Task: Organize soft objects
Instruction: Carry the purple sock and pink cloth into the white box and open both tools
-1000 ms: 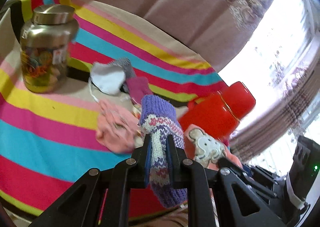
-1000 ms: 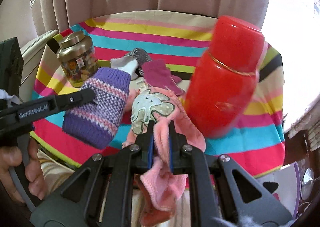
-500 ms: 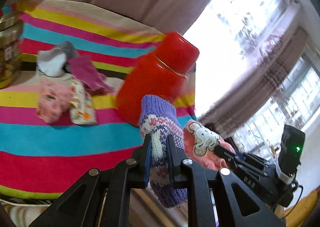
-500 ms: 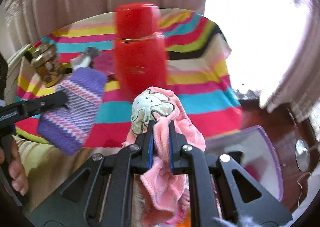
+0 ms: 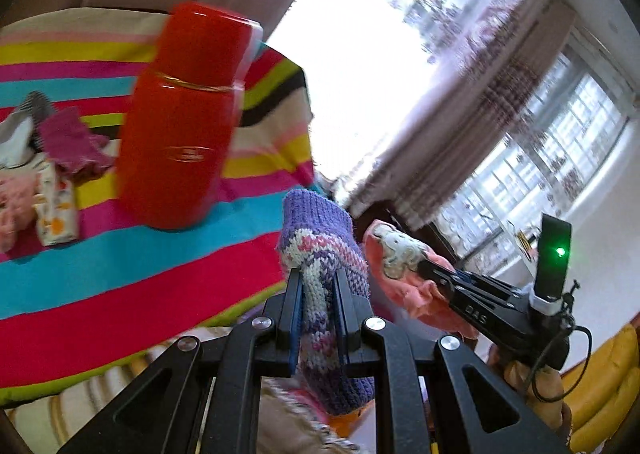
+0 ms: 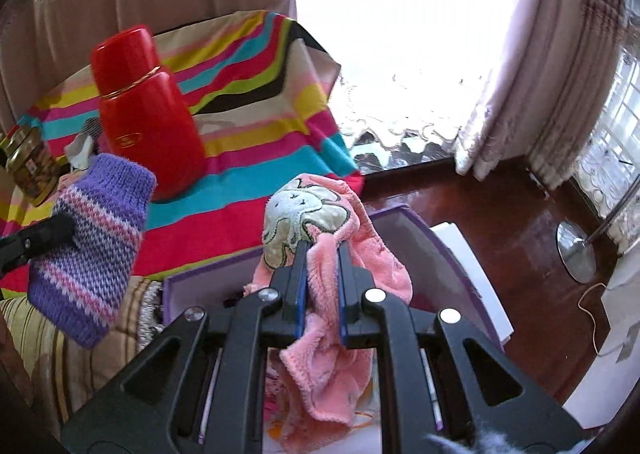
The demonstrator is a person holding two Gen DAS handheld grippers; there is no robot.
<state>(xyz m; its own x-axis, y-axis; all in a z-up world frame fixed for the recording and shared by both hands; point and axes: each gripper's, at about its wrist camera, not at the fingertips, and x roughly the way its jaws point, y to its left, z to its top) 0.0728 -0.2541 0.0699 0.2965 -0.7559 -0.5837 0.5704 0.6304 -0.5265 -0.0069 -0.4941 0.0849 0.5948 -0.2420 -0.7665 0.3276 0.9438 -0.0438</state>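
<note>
Gripping a purple knitted sock (image 5: 320,250) mid-length, the left tool (image 5: 318,306) is clenched on it beyond the striped counter (image 5: 120,278) edge. The right tool (image 6: 322,286) is pinching a pink fleece cloth (image 6: 360,254) above a purple-rimmed box (image 6: 440,254) beside the counter. Both 2 pieces are hanging limp, looking light and floppy, so a hold across bunched middle folds seems safest; a single thin edge could slip free. More soft items (image 5: 68,145) are lying near the red flask (image 5: 180,125).
</note>
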